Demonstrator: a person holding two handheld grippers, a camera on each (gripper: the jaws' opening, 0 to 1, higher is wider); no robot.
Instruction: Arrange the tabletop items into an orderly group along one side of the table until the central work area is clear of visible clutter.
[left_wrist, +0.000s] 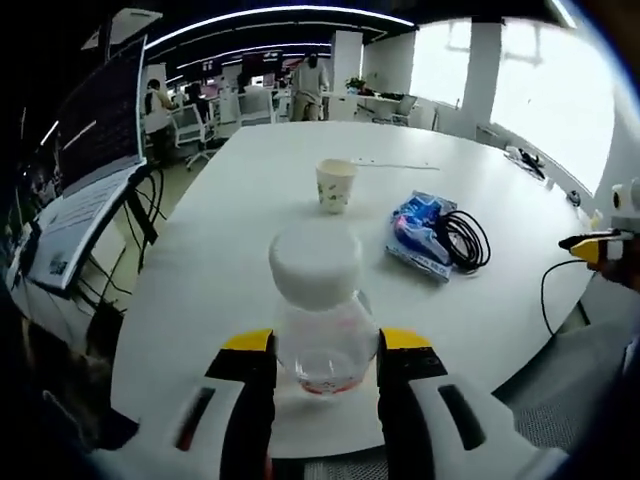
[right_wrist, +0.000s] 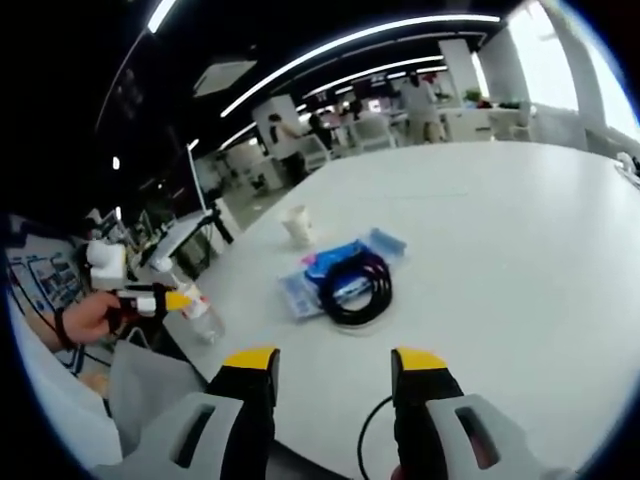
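The left hand-held gripper (left_wrist: 325, 365) clamps the near-empty bottle (left_wrist: 320, 320) at the tabletop (left_wrist: 250, 190) edge, likely light, slippery and crushable, best held mid-body; the right hand-held gripper (right_wrist: 332, 368) gapes wide

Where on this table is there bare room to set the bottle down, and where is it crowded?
Bare: the wide table stretch beyond the cable, and the strip between the bottle and the cup. Crowded: the cluster of cup, blue packet and cable.
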